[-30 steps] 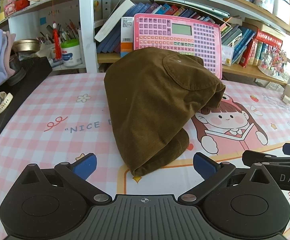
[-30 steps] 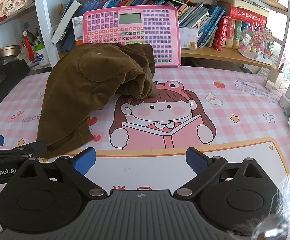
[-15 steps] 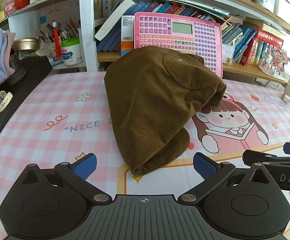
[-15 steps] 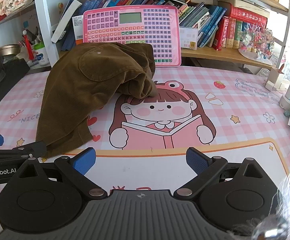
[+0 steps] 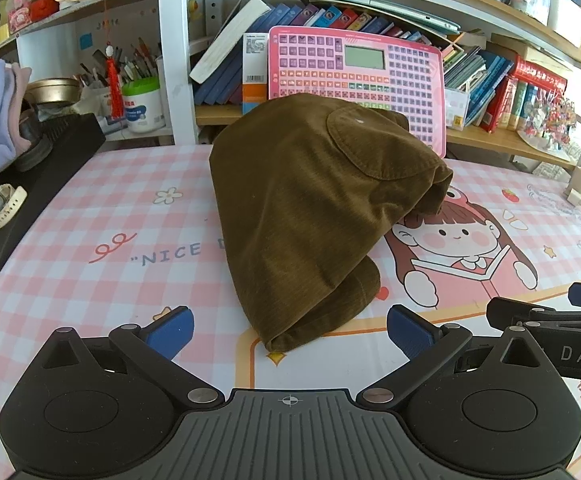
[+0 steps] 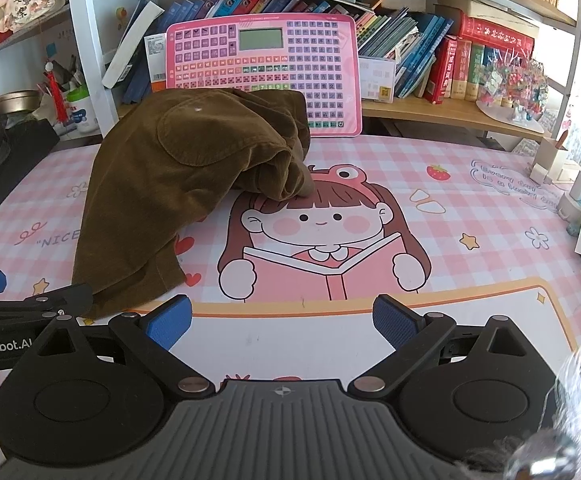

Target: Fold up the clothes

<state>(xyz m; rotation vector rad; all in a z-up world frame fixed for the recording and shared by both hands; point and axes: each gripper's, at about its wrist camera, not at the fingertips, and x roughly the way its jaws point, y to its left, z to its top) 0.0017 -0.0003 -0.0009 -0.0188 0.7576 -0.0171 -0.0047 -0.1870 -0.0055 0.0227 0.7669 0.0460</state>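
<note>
Brown corduroy garment (image 5: pixel 310 216) heaped centre frame on pink checked cartoon desk mat (image 5: pixel 102 216). Soft, thick, limp (likely to sag when lifted); best pinched at the near hem. Left gripper (image 5: pixel 289 330) and right gripper (image 6: pixel 281 318) both spread apart, empty.

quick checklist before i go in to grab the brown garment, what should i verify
1. Left gripper open, empty: ok.
2. Right gripper open, empty: ok.
3. Brown garment lying flat: not ok, bunched in a heap.
4. Near hem in front of the left gripper, unobstructed: ok.
5. Garment clear of the pink keyboard toy: cannot tell, the far edge is hidden.
6. Free mat for spreading: ok.
</note>
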